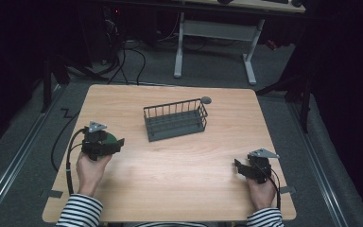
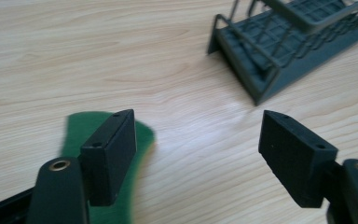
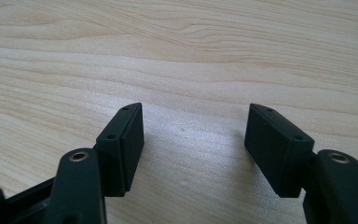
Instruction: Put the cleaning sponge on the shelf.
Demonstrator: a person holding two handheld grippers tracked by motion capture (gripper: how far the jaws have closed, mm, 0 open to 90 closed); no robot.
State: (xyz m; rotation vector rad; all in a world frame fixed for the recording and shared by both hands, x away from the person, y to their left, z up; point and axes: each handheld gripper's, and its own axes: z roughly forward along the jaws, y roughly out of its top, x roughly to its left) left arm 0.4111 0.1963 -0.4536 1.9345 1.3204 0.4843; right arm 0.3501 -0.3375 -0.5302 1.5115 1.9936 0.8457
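Left claw (image 1: 116,144) near the left edge of the bench (image 1: 179,189), held in a hand (image 1: 90,171) with a striped sleeve (image 1: 79,213); jaws spread wide, gripping nothing. Green disc (image 1: 109,140) flat on the wood under and just beside that claw; in the left gripper view, same green disc (image 2: 100,154) seen behind and below the left-hand jaw, other jaw over bare wood. Whether the jaw touches the disc, cannot tell. Cable (image 1: 69,161) looping from the claw off the left edge.

Dark wire rack (image 1: 176,119) around the middle of the bench, toward the far edge, well apart from both claws; near corner of the rack (image 2: 279,51) at the top right of the left gripper view. Small grey round piece (image 1: 206,100) just past the rack's far right corner.

Right claw (image 1: 238,168) near the right front corner, held in the other hand (image 1: 261,191), pointing left, grey three-cornered plate (image 1: 262,153) on top. Jaws wide open there too, nothing between them but bare wood (image 3: 191,93), seen close in the right gripper view.
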